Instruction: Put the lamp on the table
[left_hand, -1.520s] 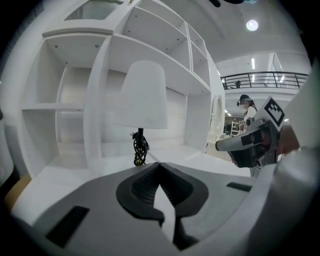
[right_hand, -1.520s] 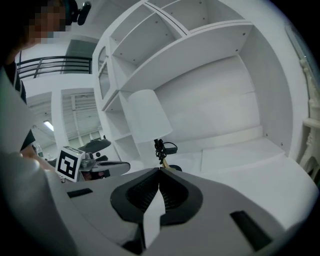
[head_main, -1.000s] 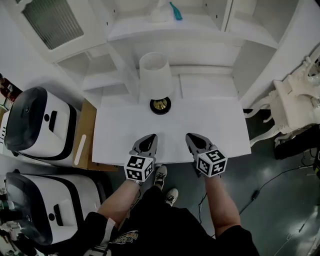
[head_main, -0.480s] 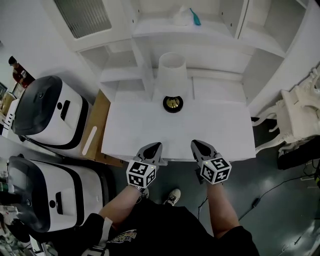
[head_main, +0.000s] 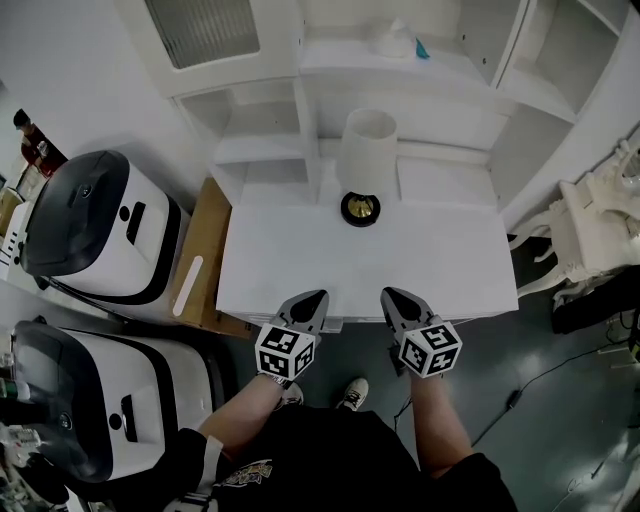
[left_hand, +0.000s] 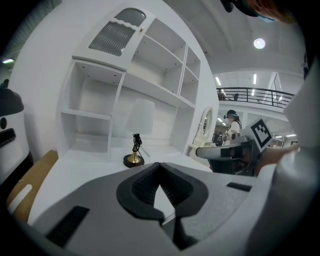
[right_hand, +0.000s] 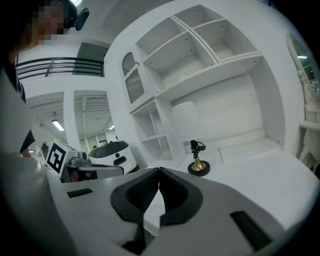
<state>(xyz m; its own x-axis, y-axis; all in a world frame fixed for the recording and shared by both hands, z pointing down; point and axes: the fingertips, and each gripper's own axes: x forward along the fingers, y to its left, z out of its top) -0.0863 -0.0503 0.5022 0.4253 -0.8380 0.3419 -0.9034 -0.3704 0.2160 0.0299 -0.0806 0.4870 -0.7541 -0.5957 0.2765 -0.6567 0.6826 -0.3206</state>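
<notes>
White table (head_main: 300, 270): one. Lamp (head_main: 365, 170): one, upright at the far edge of the table, about mid-width, right in front of the shelf unit (head_main: 400, 70). It has a white shade on top and a round black base (head_main: 360, 208) with a brass centre, and the base sits flat on the tabletop.

Grippers: two, one per hand, side by side at the near edge of the table. Left gripper (head_main: 312, 298) tips are just over the near edge. Its jaws are closed tip to tip with nothing between them, and only bare tabletop shows through the gap behind the tips. Right gripper (head_main: 392, 296) is the same, with jaws fully together, empty and touching nothing. Both point toward the lamp and are well apart from it. Marker cubes: two, one on the left gripper (head_main: 286, 352) and one on the right (head_main: 431, 348).

Machines: two white-and-black rounded units left of the table, one further back (head_main: 95, 240) and one nearer (head_main: 110, 400). Brown board (head_main: 200, 250): one, between the far machine and the table, with one white stick (head_main: 188, 285) lying on it. Ornate white chair (head_main: 590, 230): one, right of the table. Teal item (head_main: 421, 48): one, on an upper shelf beside a pale lump, too small to identify. Shoes: two visible below the table's near edge.
</notes>
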